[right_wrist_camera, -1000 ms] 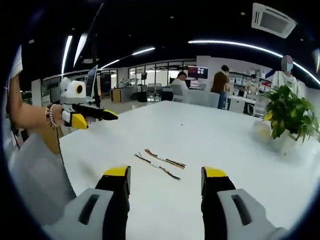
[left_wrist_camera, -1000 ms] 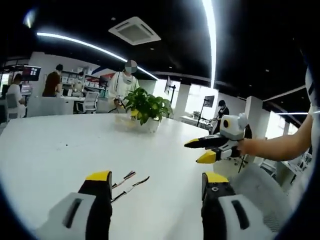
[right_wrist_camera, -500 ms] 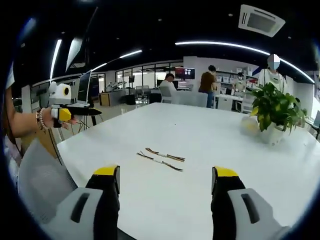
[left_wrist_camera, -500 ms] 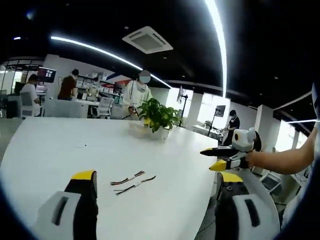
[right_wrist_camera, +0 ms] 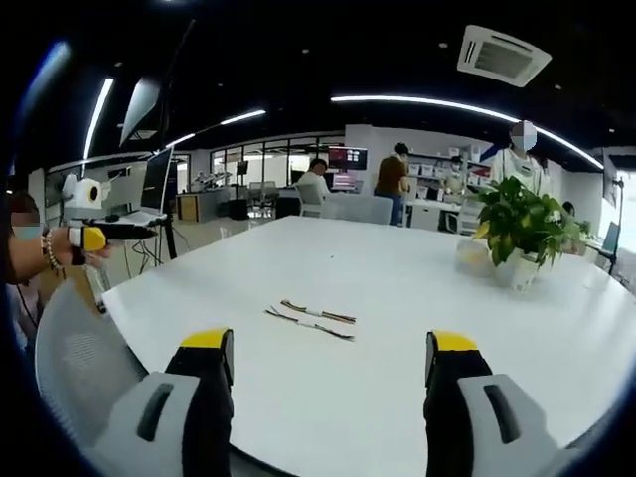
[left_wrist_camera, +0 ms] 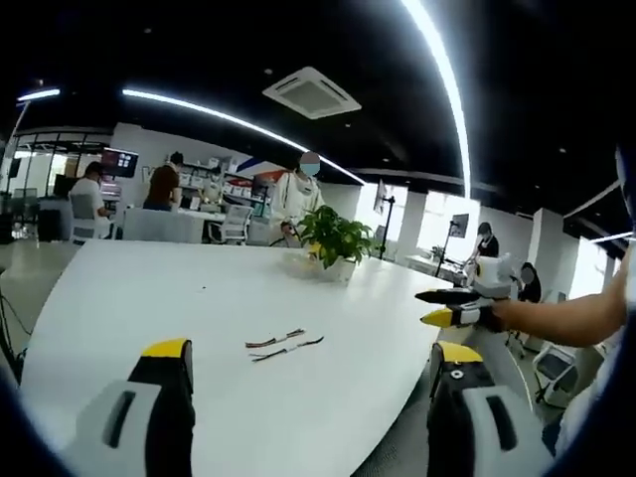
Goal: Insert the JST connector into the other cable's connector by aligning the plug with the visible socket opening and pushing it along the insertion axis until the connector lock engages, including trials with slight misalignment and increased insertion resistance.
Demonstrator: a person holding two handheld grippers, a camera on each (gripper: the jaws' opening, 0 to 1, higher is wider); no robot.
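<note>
The left gripper (left_wrist_camera: 308,363), yellow-tipped and black, has its jaws spread wide with nothing between them; the right gripper (right_wrist_camera: 330,353) is likewise released and empty. Both hover at the edge of the large white oval table (right_wrist_camera: 397,288). Two short multicoloured JST cables (right_wrist_camera: 310,318) lie side by side near the table's middle, well apart from both grippers. A leafy green plant in a white pot (right_wrist_camera: 519,234) stands further along the table, beyond the cables (left_wrist_camera: 283,344).

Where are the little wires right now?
The two cables lie side by side on the white table, ahead of the open right gripper, far from the potted plant.
</note>
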